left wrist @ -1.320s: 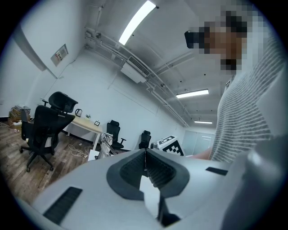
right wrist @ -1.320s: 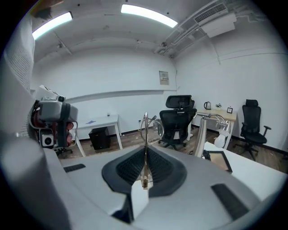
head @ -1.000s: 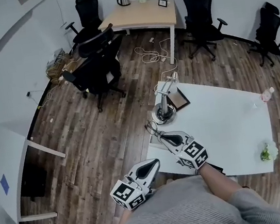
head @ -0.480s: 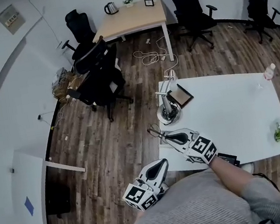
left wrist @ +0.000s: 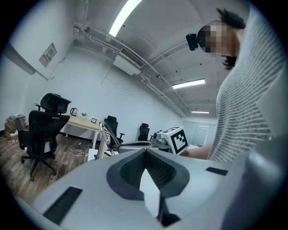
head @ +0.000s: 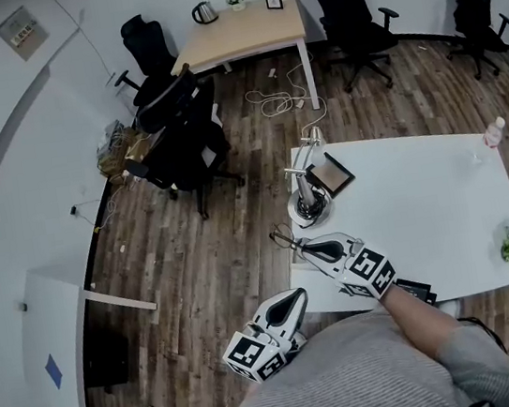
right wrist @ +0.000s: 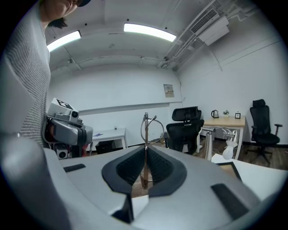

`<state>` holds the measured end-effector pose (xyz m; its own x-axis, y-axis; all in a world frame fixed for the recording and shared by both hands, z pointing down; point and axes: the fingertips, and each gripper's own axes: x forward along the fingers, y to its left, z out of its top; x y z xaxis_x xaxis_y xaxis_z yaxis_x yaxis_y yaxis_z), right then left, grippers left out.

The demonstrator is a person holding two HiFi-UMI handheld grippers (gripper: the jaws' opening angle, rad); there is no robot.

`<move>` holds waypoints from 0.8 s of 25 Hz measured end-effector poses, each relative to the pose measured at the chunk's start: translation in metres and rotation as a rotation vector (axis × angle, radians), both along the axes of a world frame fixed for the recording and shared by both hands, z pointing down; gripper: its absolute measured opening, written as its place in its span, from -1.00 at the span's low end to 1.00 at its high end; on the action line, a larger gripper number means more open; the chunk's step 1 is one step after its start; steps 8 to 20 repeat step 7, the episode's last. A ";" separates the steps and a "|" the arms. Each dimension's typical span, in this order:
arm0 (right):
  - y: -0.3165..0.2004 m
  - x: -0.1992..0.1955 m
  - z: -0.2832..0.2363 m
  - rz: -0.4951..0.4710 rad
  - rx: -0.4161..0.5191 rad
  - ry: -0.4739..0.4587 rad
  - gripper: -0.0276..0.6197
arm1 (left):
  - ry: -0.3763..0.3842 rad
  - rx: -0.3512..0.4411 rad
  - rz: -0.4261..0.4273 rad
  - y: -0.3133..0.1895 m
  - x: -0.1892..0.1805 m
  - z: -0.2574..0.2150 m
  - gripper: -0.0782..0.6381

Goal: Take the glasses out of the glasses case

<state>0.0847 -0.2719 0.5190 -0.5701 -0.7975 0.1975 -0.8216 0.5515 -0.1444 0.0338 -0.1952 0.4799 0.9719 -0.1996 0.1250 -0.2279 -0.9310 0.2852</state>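
Brownish glasses [right wrist: 145, 126] (perhaps by 1 temple) pinched by right gripper [head: 294, 249].

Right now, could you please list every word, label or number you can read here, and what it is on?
No text is readable.
Wall notice: print too small.
Frame on the wooden desk: too small.
Marker cubes on the left gripper and right gripper: black-and-white square codes, no letters.

The forearm [head: 404, 306] half hides the black case [head: 419, 292].
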 end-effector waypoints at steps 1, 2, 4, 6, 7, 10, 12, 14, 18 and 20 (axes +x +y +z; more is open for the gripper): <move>-0.001 0.001 0.000 0.001 0.000 -0.001 -0.83 | -0.001 -0.001 -0.001 0.000 0.000 0.001 -0.75; -0.002 0.002 0.000 0.003 0.001 -0.002 -0.83 | -0.001 -0.005 -0.003 -0.001 0.000 0.001 -0.75; -0.003 0.002 0.000 0.007 0.002 -0.005 -0.83 | 0.000 -0.018 -0.007 -0.001 -0.001 0.003 -0.75; -0.003 0.002 0.001 0.010 0.003 -0.006 -0.83 | -0.004 -0.024 -0.007 -0.002 -0.002 0.004 -0.75; -0.003 0.002 0.002 0.012 0.004 -0.006 -0.83 | -0.006 -0.024 -0.006 -0.002 -0.002 0.004 -0.75; -0.003 0.002 0.002 0.012 0.004 -0.006 -0.83 | -0.006 -0.024 -0.006 -0.002 -0.002 0.004 -0.75; -0.003 0.002 0.002 0.012 0.004 -0.006 -0.83 | -0.006 -0.024 -0.006 -0.002 -0.002 0.004 -0.75; -0.003 0.002 0.002 0.012 0.004 -0.006 -0.83 | -0.006 -0.024 -0.006 -0.002 -0.002 0.004 -0.75; -0.003 0.002 0.002 0.012 0.004 -0.006 -0.83 | -0.006 -0.024 -0.006 -0.002 -0.002 0.004 -0.75; -0.003 0.002 0.002 0.012 0.004 -0.006 -0.83 | -0.006 -0.024 -0.006 -0.002 -0.002 0.004 -0.75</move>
